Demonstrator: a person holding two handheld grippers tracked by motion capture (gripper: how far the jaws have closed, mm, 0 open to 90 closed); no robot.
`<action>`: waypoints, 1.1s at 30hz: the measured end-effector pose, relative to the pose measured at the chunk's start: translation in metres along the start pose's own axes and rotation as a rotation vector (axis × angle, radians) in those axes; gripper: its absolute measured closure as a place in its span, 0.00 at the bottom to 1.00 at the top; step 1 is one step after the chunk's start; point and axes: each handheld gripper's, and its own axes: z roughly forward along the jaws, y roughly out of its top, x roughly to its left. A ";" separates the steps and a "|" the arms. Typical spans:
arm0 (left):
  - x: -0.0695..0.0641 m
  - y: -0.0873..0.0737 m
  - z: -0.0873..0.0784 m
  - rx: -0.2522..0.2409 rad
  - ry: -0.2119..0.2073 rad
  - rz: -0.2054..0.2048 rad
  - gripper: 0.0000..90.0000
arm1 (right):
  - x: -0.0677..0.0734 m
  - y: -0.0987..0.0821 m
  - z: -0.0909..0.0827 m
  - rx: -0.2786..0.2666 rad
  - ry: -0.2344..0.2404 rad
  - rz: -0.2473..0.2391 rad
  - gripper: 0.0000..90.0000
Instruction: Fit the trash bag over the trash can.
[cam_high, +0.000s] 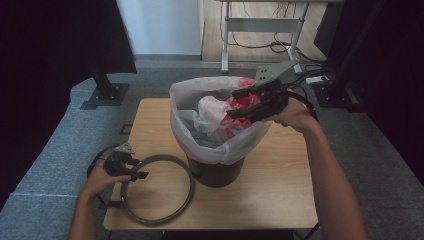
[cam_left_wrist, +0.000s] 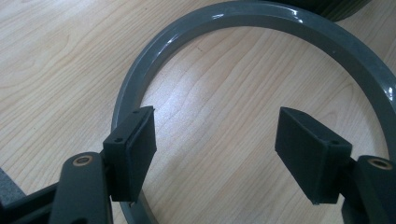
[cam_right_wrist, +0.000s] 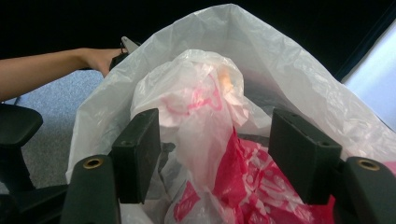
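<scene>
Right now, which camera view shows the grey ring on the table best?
The high view: the whole grey ring lies flat on the wooden table, beside the lined bin, with the left tool at its rim. The left gripper view gives a close arc of it. The right gripper view looks into the bags.

Glossy grey plastic ring (cam_left_wrist: 261, 18); matt wood-grain table (cam_left_wrist: 60, 60); thin crinkled translucent plastic liner (cam_right_wrist: 289, 60).

No legible text found.
I inspected the red-and-white bag (cam_right_wrist: 261, 186) before me: its white markings are crumpled and unreadable; I read no label, brand or number anywhere.
</scene>
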 end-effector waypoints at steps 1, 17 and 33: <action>0.000 0.000 0.000 0.002 0.000 0.000 0.33 | 0.000 0.001 0.002 0.004 0.005 0.000 0.38; 0.000 0.000 0.001 0.002 -0.001 0.001 0.33 | 0.001 0.017 0.021 0.016 0.060 -0.013 0.44; 0.002 -0.002 0.001 0.006 -0.001 -0.003 0.33 | -0.009 0.000 0.074 0.178 0.007 0.041 0.68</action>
